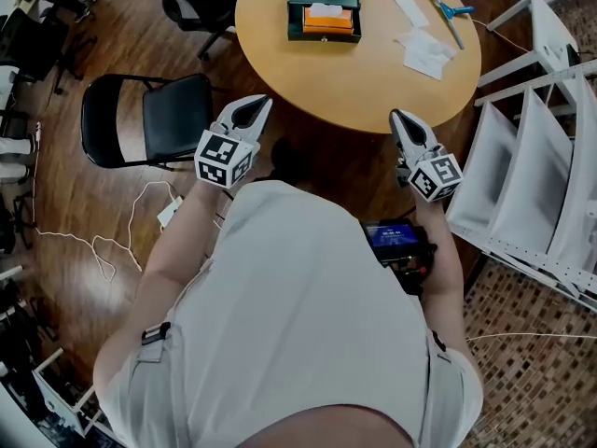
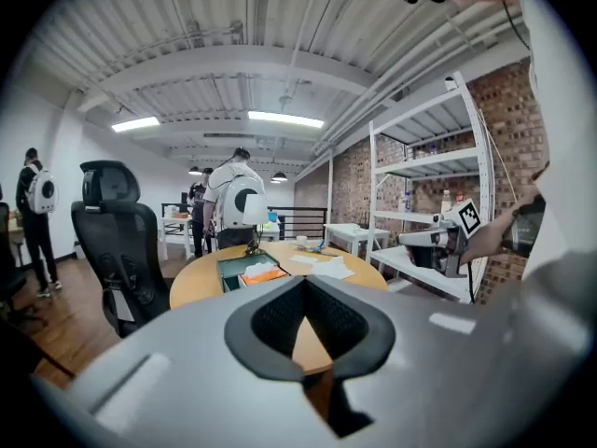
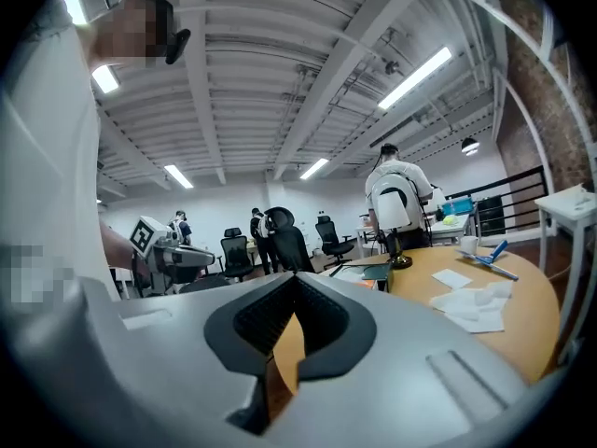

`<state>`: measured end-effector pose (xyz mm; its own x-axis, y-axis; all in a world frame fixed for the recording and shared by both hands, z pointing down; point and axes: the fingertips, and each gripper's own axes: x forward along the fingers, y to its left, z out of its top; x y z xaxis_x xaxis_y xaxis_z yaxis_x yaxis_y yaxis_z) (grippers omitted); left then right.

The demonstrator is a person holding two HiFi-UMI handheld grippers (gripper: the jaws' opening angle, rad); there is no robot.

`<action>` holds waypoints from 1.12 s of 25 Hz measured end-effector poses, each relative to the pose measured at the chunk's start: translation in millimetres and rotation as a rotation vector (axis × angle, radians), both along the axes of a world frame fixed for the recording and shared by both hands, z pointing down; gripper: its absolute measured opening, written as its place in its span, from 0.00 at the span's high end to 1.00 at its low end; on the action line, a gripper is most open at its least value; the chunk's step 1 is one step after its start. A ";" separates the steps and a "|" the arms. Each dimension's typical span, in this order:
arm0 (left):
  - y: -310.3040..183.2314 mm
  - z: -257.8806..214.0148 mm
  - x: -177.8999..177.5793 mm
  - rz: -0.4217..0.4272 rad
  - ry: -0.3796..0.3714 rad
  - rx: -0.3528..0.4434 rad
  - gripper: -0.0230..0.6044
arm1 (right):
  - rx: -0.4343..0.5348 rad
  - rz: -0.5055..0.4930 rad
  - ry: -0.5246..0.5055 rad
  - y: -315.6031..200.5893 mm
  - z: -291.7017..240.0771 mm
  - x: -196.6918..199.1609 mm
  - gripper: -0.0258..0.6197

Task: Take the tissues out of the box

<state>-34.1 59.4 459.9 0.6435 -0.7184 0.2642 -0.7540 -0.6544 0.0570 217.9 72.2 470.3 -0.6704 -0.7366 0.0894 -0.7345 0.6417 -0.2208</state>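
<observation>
A dark green box (image 1: 324,7) stands open on the far side of the round wooden table (image 1: 354,91), with an orange tissue pack showing inside. Loose white tissues (image 1: 425,50) lie to its right on the tabletop. My left gripper (image 1: 254,108) hangs short of the table's near edge, jaws shut and empty. My right gripper (image 1: 400,118) is level with it on the right, also shut with nothing in it. The left gripper view has the box (image 2: 248,270) and tissues (image 2: 324,267) beyond the closed jaws. In the right gripper view the tissues (image 3: 474,306) lie at the right.
A black folding chair (image 1: 149,119) stands left of the table. White metal shelving (image 1: 532,166) runs along the right. Cables (image 1: 103,241) trail over the wood floor. A blue-handled tool (image 1: 451,13) lies near the tissues. Office chairs and several people stand beyond the table.
</observation>
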 end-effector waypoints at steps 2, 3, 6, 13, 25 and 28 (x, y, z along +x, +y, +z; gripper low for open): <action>-26.2 1.3 -7.1 0.006 0.008 0.001 0.96 | 0.002 0.010 -0.010 -21.7 -1.1 -4.8 0.92; -40.7 3.3 -10.8 0.014 0.002 -0.006 0.94 | -0.005 0.017 -0.015 -33.6 -0.3 -7.5 0.78; -84.4 5.3 -18.6 0.054 -0.045 -0.015 0.96 | -0.031 0.055 0.011 -68.1 2.5 -12.3 0.96; -179.6 7.3 -27.8 0.104 -0.038 -0.065 0.96 | -0.075 0.044 0.124 -141.3 -0.6 -45.6 0.96; -239.5 39.6 -14.2 0.120 0.008 -0.174 0.96 | -0.197 -0.057 0.305 -215.9 42.5 -55.7 0.96; -246.1 46.4 0.0 0.096 -0.004 -0.185 0.96 | -0.216 -0.126 0.358 -235.2 61.1 -55.5 0.94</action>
